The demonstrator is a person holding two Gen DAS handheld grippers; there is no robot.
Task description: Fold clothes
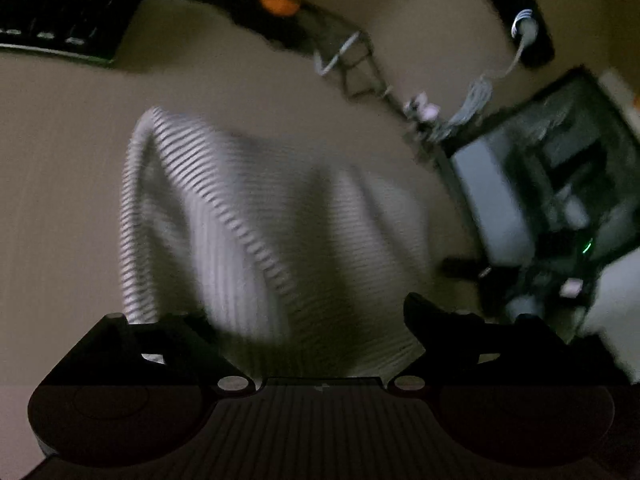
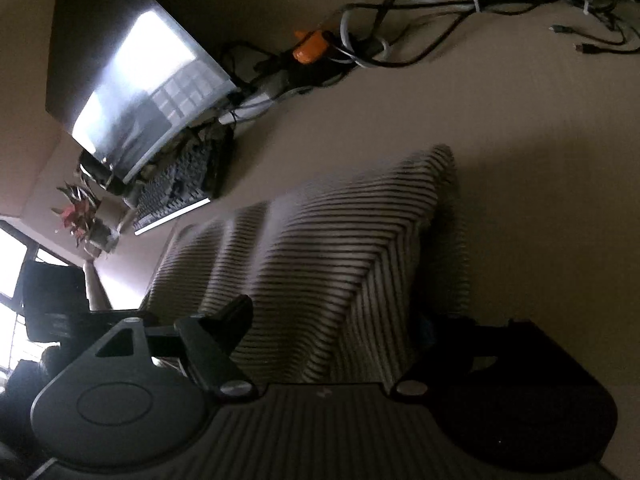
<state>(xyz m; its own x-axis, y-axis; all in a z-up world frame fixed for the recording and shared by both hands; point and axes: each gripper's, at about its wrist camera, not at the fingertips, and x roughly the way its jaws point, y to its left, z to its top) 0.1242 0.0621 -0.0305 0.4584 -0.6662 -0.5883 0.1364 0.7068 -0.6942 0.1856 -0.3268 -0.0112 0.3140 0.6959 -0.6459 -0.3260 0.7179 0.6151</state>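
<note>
- The striped shirt point(image 1: 256, 216) is lying bunched on the beige desk point(image 1: 60, 160), already doubled over, with a ridge of cloth running across its middle and its near edge reaching in between both grippers.
- The left gripper point(image 1: 312, 320) is hovering over the near edge with its jaws standing wide apart, pressing on nothing; the view is blurred.
- The right gripper point(image 2: 332, 320) is likewise spread apart over the shirt point(image 2: 320, 248), with cloth between the jaws but no pinch showing.
- For a clean fold, each gripper is probably best closing on a separate corner of one layer, level with the other.
- The keyboard point(image 2: 180, 184) and cables point(image 2: 400, 40) are sitting well apart, so the swing should be staying low and short.
</note>
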